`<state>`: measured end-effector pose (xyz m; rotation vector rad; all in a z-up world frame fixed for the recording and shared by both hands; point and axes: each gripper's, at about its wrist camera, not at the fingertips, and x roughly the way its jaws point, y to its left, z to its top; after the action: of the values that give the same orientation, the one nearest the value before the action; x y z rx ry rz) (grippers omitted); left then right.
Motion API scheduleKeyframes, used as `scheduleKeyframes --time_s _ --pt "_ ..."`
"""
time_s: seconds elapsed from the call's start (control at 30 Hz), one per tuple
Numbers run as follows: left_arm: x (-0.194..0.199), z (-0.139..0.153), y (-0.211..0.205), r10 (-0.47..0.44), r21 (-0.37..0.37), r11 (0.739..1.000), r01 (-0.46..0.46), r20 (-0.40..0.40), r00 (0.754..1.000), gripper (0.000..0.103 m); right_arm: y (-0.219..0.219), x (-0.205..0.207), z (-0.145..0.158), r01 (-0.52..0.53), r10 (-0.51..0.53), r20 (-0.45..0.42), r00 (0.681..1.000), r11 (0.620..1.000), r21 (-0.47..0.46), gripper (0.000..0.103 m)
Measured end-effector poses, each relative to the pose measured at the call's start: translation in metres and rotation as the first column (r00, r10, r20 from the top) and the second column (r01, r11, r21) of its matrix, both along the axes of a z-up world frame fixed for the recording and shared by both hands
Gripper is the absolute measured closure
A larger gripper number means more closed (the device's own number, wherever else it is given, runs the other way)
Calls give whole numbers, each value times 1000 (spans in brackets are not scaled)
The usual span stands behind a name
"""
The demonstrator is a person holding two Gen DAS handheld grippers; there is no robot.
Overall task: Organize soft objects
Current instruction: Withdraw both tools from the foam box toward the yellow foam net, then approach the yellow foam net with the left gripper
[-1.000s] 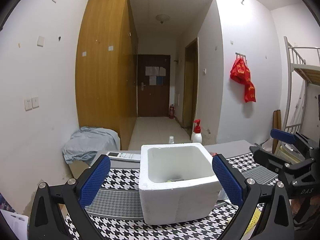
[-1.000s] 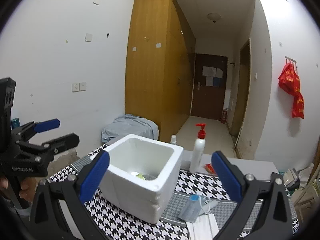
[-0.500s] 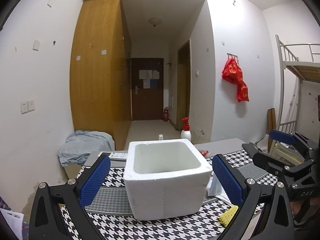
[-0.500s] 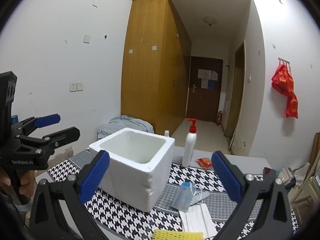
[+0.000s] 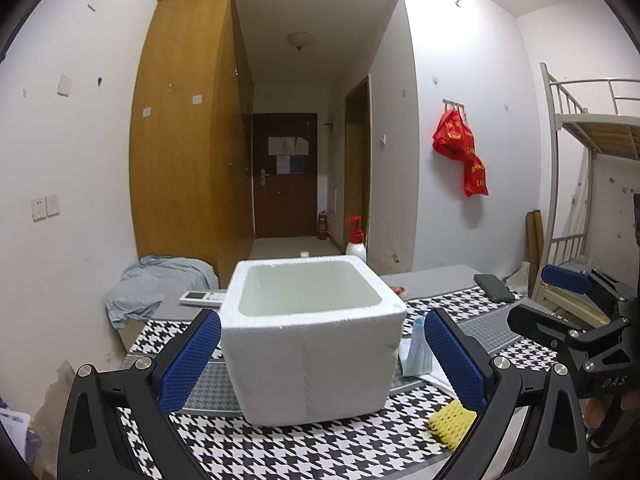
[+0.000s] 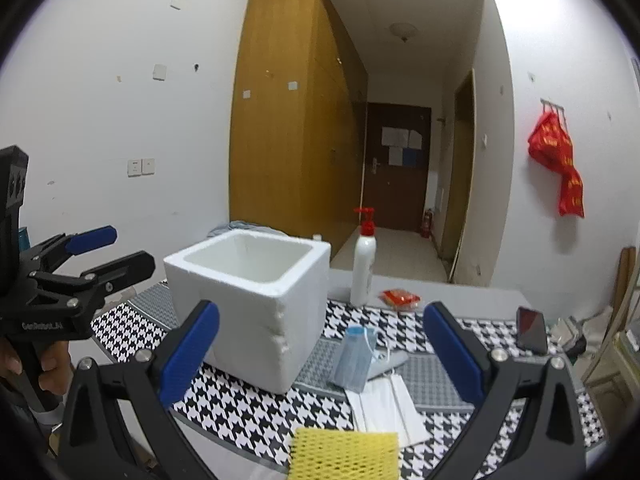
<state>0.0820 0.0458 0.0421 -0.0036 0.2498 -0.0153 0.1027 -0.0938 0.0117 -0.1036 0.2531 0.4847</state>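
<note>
A white foam box [image 5: 312,336] [image 6: 256,300] stands open on the houndstooth table [image 6: 248,412]. A yellow foam net [image 6: 344,454] [image 5: 450,424] lies at the table's near edge. A blue face mask [image 6: 354,358] [image 5: 418,350] and white masks [image 6: 390,406] lie right of the box. My left gripper [image 5: 320,364] is open and empty, its jaws either side of the box, held back from it. My right gripper [image 6: 320,352] is open and empty, above the net and masks. Each gripper shows in the other's view: the right one [image 5: 560,300], the left one [image 6: 100,252].
A white pump bottle [image 6: 364,264] and a red packet [image 6: 400,298] stand behind the box. A black phone [image 6: 531,330] lies at the right. A remote [image 5: 202,298] lies back left. A grey cloth heap [image 5: 156,284] sits off the table's left.
Both grippers have pulled back and lowered, so the box interior is now hidden and the yellow net and masks have come into view. Both stay open.
</note>
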Motion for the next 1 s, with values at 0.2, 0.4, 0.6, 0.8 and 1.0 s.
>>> scheduleKeyframes --time_s 0.2,0.4,0.6,0.8,1.0 --pt "1 -16 -14 -40 25 999 40 -6 999 1 -9 1 -12 30 -30 -26 999 1000 1 0" --pt "5 -29 -28 -78 26 997 79 -38 996 1 -17 0 -20 52 -53 -46 998 999 -5 0" --pt "13 -40 -36 -114 15 993 116 -78 990 1 -27 3 -30 88 -88 -76 993 996 -3 0" --pt "20 -50 -41 -152 1 988 154 -121 981 1 -33 5 -35 116 -117 -95 989 993 -8 0" --pt "25 -57 -50 -196 4 980 199 -151 969 1 -41 6 -43 147 -148 -115 982 989 -20 0"
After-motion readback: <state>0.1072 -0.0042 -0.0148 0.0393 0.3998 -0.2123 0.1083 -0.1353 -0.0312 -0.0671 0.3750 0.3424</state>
